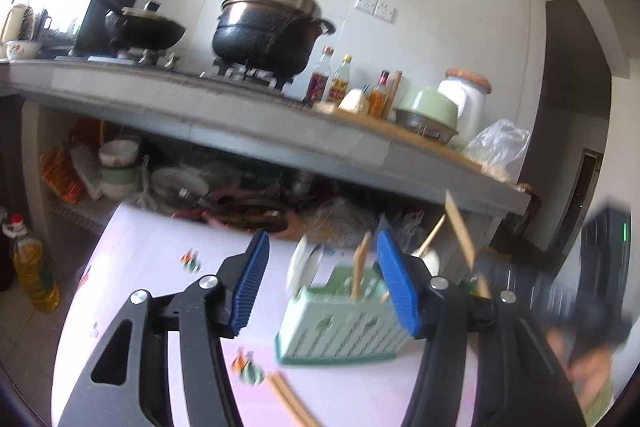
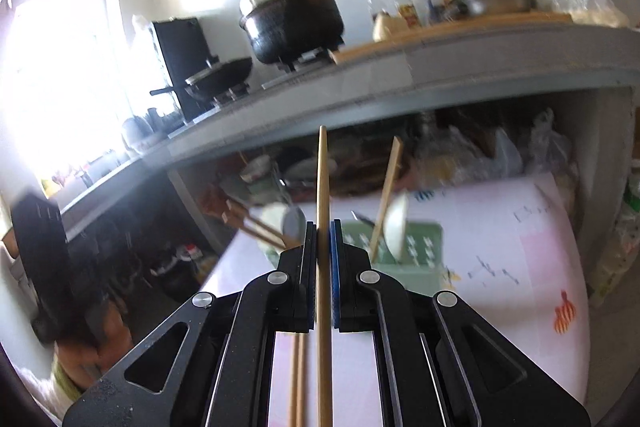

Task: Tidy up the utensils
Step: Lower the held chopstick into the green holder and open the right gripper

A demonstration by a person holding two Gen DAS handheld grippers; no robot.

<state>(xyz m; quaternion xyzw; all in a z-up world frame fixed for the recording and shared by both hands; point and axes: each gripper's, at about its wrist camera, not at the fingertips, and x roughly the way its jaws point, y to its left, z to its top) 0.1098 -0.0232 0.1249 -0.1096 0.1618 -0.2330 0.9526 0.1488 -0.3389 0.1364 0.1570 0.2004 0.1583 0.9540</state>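
A pale green slotted utensil holder (image 1: pixel 340 327) stands on the pink tablecloth and holds a chopstick (image 1: pixel 358 269) and white spoons (image 1: pixel 298 263). My left gripper (image 1: pixel 320 287) is open and empty, with the holder just beyond its blue pads. My right gripper (image 2: pixel 323 259) is shut on a wooden chopstick (image 2: pixel 323 207) held upright, in front of the holder (image 2: pixel 420 243). That chopstick also shows at the right of the left wrist view (image 1: pixel 460 227). A pair of chopsticks (image 1: pixel 290 401) lies on the cloth near me; it shows under the right gripper (image 2: pixel 298 379) too.
A grey kitchen counter (image 1: pixel 240 123) runs behind the table with black pots (image 1: pixel 264 27), sauce bottles (image 1: pixel 340 79) and a green bowl (image 1: pixel 428 107). Dishes and bags crowd the shelf under it. An oil bottle (image 1: pixel 34 267) stands on the floor at left.
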